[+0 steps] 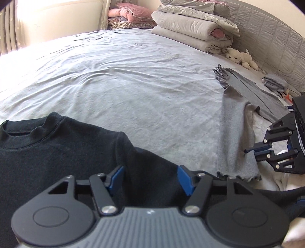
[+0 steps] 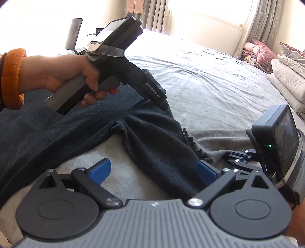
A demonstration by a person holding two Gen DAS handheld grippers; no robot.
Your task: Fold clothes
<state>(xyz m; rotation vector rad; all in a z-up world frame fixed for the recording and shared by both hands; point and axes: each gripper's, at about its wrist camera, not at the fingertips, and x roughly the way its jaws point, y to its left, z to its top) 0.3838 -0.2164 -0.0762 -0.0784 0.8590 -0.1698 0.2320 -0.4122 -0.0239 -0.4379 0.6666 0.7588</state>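
Observation:
A black sweater (image 1: 57, 152) lies flat on the bed, its collar toward the left. My left gripper (image 1: 150, 178) hovers over its shoulder and sleeve, jaws open, with the dark cloth beneath and between the blue pads (image 1: 116, 177). In the right wrist view the sweater (image 2: 152, 137) has one sleeve running down between the open jaws of my right gripper (image 2: 154, 169), close against the right pad (image 2: 206, 169). A hand (image 2: 76, 76) in an orange cuff holds the left gripper's handle above the sweater. A grey ruffled-hem garment (image 1: 234, 124) lies to the right.
A third gripper unit (image 1: 247, 150) rests at the grey garment's hem, its screen (image 2: 280, 137) lit. Folded grey duvets (image 1: 190, 28), pink pillows (image 1: 129, 13), a white plush toy (image 1: 242, 58) and a small folded pile (image 1: 274, 84) line the quilted headboard (image 1: 266, 28). Wrinkled sheet (image 1: 133, 85) spreads beyond.

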